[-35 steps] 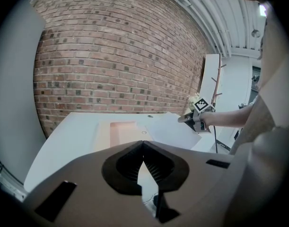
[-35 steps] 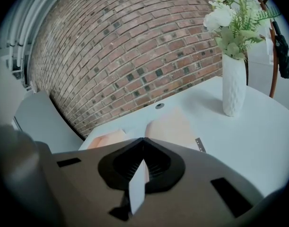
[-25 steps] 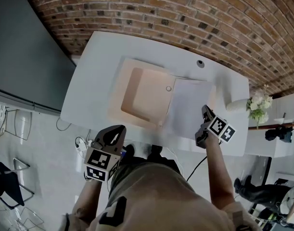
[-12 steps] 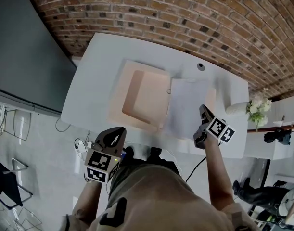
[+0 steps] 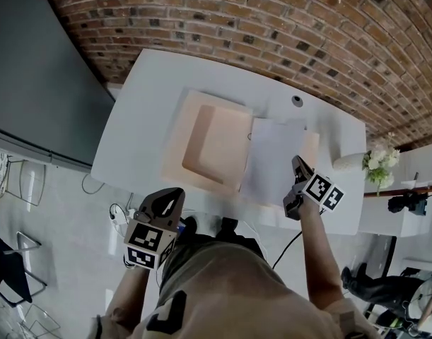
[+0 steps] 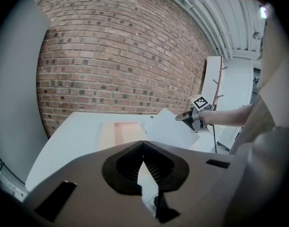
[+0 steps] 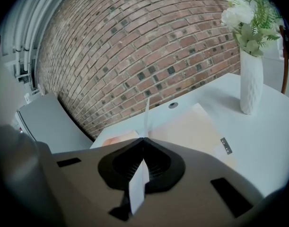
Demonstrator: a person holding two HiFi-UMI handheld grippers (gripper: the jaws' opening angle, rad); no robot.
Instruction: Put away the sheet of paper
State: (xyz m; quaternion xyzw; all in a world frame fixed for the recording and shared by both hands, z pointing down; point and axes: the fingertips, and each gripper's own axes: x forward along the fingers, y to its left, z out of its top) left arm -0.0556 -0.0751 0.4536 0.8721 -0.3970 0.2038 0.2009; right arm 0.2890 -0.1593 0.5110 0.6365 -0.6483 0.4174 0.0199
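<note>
A white sheet of paper (image 5: 273,162) hangs tilted over the right half of an open peach folder (image 5: 212,143) on the white table (image 5: 141,111). My right gripper (image 5: 296,163) is shut on the sheet's near right edge. In the right gripper view the sheet (image 7: 146,116) shows edge-on, rising from between the closed jaws (image 7: 144,140). My left gripper (image 5: 174,193) is held low, in front of the table's near edge, shut with nothing in it. The left gripper view shows its jaws (image 6: 143,143) together, with the sheet (image 6: 169,126) and the folder (image 6: 123,130) beyond.
A white vase with flowers (image 5: 371,157) stands at the table's right end, also clear in the right gripper view as the vase (image 7: 250,82). A cable hole (image 5: 297,100) lies near the back edge. A brick wall (image 5: 272,27) runs behind the table. A grey panel (image 5: 32,69) stands at the left.
The right gripper has carried the sheet a little to the left, so it now overlaps the folder's middle fold. The left gripper has stayed where it was.
</note>
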